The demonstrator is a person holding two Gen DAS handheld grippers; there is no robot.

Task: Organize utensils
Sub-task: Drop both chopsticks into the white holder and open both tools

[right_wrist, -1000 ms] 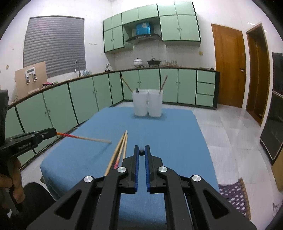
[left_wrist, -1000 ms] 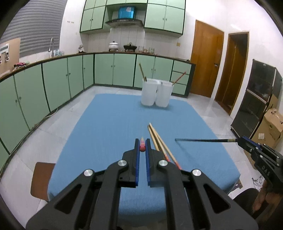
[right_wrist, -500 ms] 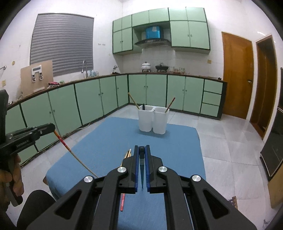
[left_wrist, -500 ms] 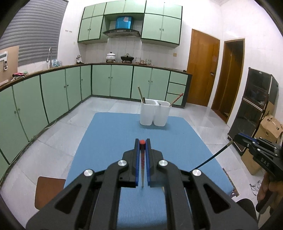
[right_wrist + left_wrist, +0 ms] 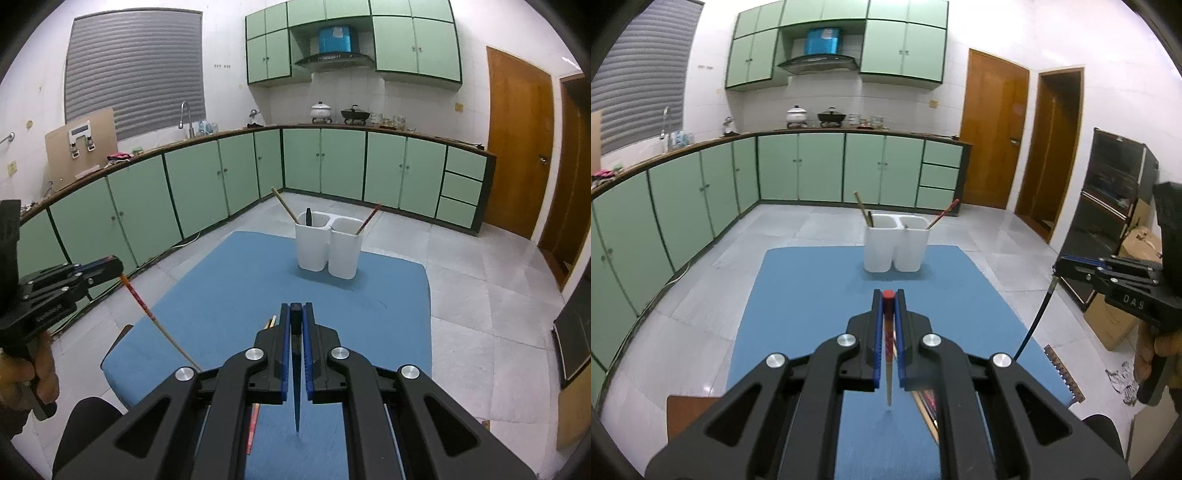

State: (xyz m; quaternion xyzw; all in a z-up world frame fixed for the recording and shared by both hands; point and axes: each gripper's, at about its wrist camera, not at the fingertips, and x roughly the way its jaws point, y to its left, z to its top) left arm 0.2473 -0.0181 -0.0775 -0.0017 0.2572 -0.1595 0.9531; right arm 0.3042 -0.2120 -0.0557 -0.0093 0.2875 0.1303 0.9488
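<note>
Readable on the black body of the right gripper (image 5: 1057, 265), seen from the left wrist view: white letters "DAS". On the body of the left gripper (image 5: 117, 264), seen from the right wrist view: small white lettering, too blurred to make out. Elsewhere in either view, no legible text, label, brand or number.

Left tongs (image 5: 888, 302) clamped on red-capped chopstick (image 5: 888, 354), tip hanging down over blue surface (image 5: 812, 295). White two-cup holder (image 5: 895, 245) at far edge. Right tongs (image 5: 1057, 266) grip black chopstick (image 5: 1036, 321), at right.
</note>
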